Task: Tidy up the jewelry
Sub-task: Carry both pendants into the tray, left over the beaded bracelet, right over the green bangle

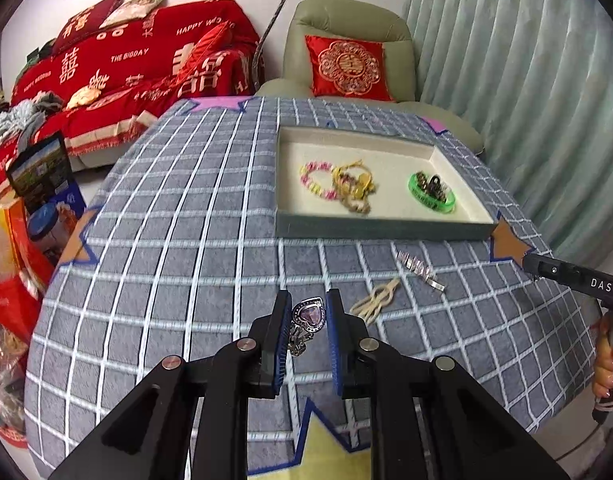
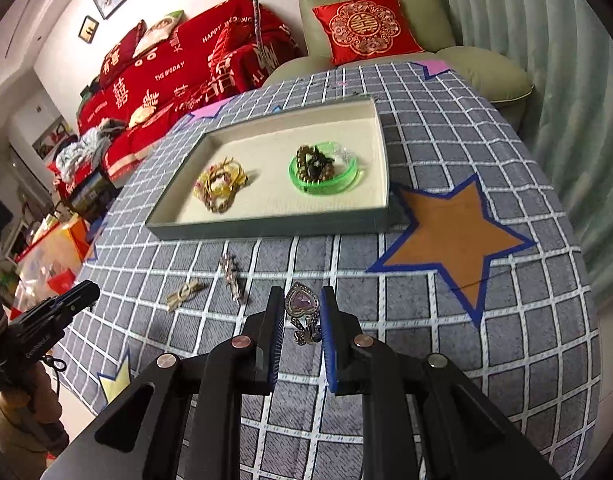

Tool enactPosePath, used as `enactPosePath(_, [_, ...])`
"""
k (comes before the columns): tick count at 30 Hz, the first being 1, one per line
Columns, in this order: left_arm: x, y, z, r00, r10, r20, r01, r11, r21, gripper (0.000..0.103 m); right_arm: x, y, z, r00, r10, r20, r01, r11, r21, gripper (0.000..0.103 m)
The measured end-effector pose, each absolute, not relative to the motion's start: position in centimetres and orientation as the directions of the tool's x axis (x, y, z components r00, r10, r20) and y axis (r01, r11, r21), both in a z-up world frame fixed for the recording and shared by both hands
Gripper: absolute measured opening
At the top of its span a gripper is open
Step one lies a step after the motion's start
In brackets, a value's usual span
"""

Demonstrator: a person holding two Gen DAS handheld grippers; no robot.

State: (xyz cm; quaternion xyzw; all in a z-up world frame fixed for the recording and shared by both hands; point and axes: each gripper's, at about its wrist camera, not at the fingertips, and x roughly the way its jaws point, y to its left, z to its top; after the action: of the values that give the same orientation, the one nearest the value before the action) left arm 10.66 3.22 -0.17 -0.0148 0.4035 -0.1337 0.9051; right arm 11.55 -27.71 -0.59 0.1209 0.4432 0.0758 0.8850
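In the shallow tray (image 1: 380,229) on the checked tablecloth (image 1: 178,208) lie a pink-and-yellow bead bracelet (image 1: 315,181) tangled with gold chains (image 1: 354,186), then a green bangle (image 1: 431,194) ringing dark beads. Nearer, the left gripper (image 1: 308,312) clamps one heart-stone ring (image 1: 308,313); the right gripper (image 2: 302,312) clamps another heart ring (image 2: 301,303).

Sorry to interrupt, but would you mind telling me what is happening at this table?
A person is sorting jewelry into a tray. The left gripper and the right gripper each hold a purple heart piece. Bracelets already lie in the tray. A beige clip and a sparkly clip remain on the cloth.
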Motion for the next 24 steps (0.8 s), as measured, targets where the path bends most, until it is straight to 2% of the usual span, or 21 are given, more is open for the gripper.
enactPosePath(15, [16.4, -0.4, 3.8, 0.675, -0.288, -0.679, 0.300, 0.948, -0.104, 0.027, 17.5, -28.0, 3.7, 0.641, 0.269, -0.719, -0.056, 0.951, 0.305, 0.019])
enactPosePath(24, [21.2, -3.0, 3.6, 0.668, -0.291, -0.685, 0.325, 0.942, -0.083, 0.027, 23.2, -27.5, 3.5, 0.629, 0.282, -0.725, -0.071, 0.949, 0.308, 0.019])
